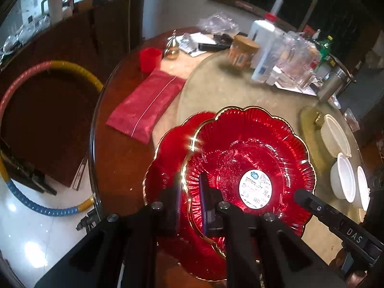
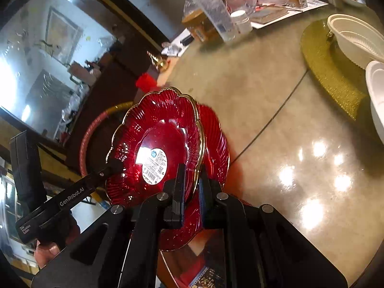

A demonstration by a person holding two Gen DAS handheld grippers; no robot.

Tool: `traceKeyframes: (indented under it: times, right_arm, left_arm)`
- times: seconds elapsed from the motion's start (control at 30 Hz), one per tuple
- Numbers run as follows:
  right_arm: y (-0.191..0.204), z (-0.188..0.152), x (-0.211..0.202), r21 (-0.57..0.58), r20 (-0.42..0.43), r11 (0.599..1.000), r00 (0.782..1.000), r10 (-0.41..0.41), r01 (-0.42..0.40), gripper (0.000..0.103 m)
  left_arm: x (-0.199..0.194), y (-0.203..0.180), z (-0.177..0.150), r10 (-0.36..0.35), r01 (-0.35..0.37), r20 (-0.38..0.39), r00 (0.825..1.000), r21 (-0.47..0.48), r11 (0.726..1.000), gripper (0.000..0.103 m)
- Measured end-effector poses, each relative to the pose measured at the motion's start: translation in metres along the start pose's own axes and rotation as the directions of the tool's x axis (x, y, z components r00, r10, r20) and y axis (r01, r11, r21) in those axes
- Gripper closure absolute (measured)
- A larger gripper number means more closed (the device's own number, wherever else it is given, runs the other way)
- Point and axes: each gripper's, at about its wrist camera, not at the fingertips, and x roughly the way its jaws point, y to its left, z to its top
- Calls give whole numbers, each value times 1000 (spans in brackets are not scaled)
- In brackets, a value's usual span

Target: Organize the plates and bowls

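Scalloped red glass plate point(image 1: 252, 153), gold-rimmed, white label at centre; both grippers' fingers point(image 1: 178, 201) point(image 2: 180, 187) clenched on its rim

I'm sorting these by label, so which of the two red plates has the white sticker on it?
The upper red plate, gripped at its rim by both tools, carries the round white sticker. The lower red plate beneath shows none.

Your left cam looks down close over the red plate point(image 1: 249, 158); your right cam sees that plate point(image 2: 158, 148) from the opposite rim.
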Motion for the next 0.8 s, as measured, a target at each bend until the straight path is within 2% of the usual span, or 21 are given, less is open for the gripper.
traceKeyframes:
  times: [0.57, 0.8]
  right_arm:
    - [17, -2, 18, -95, -72, 986, 987, -141, 134, 93]
    - [24, -2, 20, -117, -79, 979, 981, -177, 167, 87]
  left_arm:
    - [13, 6, -14, 62, -62, 3, 998, 16, 998, 87]
    - [14, 2, -15, 86, -87, 7, 996, 33, 996, 85]
